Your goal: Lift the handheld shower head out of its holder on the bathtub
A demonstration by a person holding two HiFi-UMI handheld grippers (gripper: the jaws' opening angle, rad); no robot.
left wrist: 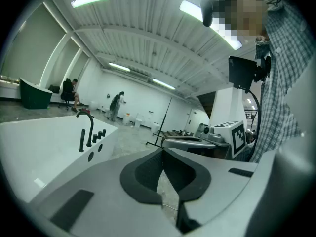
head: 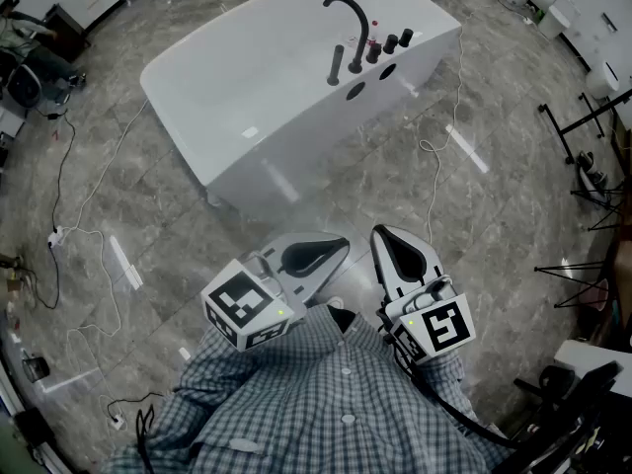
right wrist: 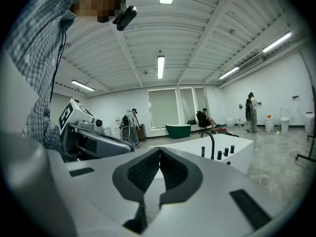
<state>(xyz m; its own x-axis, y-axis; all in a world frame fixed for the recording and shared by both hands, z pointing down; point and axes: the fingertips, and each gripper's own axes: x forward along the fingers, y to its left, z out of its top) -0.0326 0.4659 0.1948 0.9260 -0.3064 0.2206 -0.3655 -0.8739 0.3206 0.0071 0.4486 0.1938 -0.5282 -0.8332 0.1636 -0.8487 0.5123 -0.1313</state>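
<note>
The white bathtub point(head: 247, 97) stands on the grey floor well ahead of me. On its rim are a curved black faucet point(head: 348, 16), the black handheld shower head point(head: 337, 64) upright in its holder, and three black knobs point(head: 390, 44). The left gripper view has the shower head point(left wrist: 82, 140) far off at left; in the right gripper view the shower head point(right wrist: 203, 151) is small beside the faucet point(right wrist: 210, 138). My left gripper point(head: 342, 247) and right gripper point(head: 379, 232) are held close to my chest, both shut and empty, far from the tub.
White cables point(head: 434, 146) trail over the floor to the right and left of the tub. Black stands point(head: 583, 156) crowd the right edge. People stand by the far wall point(left wrist: 116, 105), and a green tub point(right wrist: 177, 130) sits in the background.
</note>
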